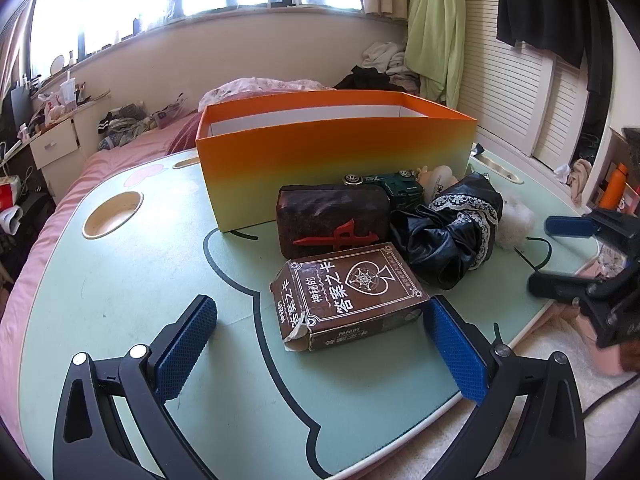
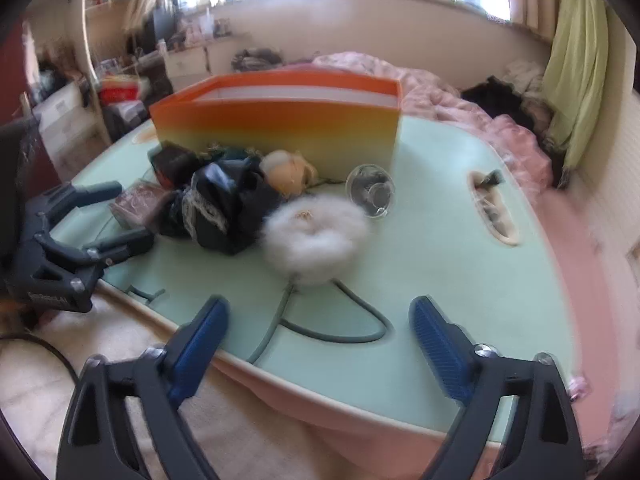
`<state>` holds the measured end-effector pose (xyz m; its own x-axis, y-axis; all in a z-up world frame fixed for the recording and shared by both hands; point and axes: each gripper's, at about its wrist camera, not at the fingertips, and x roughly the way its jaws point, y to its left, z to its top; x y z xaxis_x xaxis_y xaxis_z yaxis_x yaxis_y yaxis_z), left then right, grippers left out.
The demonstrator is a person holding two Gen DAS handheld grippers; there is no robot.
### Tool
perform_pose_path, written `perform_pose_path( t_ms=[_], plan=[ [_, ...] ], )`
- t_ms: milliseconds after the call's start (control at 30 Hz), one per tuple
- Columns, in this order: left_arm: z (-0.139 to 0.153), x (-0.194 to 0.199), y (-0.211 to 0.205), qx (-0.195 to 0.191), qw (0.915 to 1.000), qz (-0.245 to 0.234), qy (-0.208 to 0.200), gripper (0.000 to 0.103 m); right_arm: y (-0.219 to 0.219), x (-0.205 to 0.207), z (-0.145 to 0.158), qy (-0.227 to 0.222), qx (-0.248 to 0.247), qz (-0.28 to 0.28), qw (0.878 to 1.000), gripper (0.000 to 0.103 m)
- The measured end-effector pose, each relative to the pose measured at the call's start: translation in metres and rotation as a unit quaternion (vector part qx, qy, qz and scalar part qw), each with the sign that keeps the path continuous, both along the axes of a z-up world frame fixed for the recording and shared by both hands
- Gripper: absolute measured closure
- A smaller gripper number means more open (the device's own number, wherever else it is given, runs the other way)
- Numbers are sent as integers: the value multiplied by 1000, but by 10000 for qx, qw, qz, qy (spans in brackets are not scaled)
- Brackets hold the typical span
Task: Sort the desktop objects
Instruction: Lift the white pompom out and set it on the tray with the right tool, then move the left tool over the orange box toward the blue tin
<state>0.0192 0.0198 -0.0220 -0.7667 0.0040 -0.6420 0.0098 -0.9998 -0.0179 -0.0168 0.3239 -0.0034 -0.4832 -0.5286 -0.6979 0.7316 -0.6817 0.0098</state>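
The left claw is held wide open and low over the near edge of the desk, gripping nothing. The brown card box lies flat directly ahead of it, between the two blue pads: the right pad is seen touching or just beside the box's near right corner, while the left pad stands well apart from its torn end. The box's long axis is laid roughly across the claw's opening, so a closing grasp would be taken along its length, which is judged awkward; a turn of the wrist may be needed. The orange bin stands beyond it, towards the far edge. The right claw is also spread open and empty, held off the near edge, with the white fluffy puff ahead of it. The left claw is clearly nearer the box.
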Motion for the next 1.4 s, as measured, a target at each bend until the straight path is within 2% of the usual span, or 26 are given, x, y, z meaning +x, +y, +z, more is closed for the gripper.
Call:
perform_pose_path(
  t_ms=[100, 167, 1033, 1133, 1167, 1233, 1333, 1400],
  plan=[
    [0, 0, 2, -10, 10000, 9, -4, 0, -4, 4, -8, 403, -248, -274, 9985, 0],
    [0, 0, 2, -9, 10000, 14, -5, 0, -7, 7, -11, 547, -364, -214, 9976, 0],
    [1, 1, 2, -4, 10000, -21, -56, 0, -6, 5, -7, 547, -389, -131, 9977, 0],
    [3, 4, -2, -80, 9998, 141, -146, 0, -6, 6, -7, 544, -391, -130, 9977, 0],
    [9, 8, -4, -127, 9997, 178, -107, 0, -6, 7, -7, 545, -386, -130, 9977, 0],
    [26, 19, -6, -76, 9996, 94, 273, 0, -6, 7, -7, 546, -389, -130, 9977, 0],
    [66, 33, -12, -121, 9942, 284, 1027, 0, -5, 7, -7, 553, -390, -133, 9976, 0],
    [92, 32, -15, 3, 9914, 254, 1282, 0, -6, 6, -5, 552, -389, -131, 9976, 0]
  ],
)
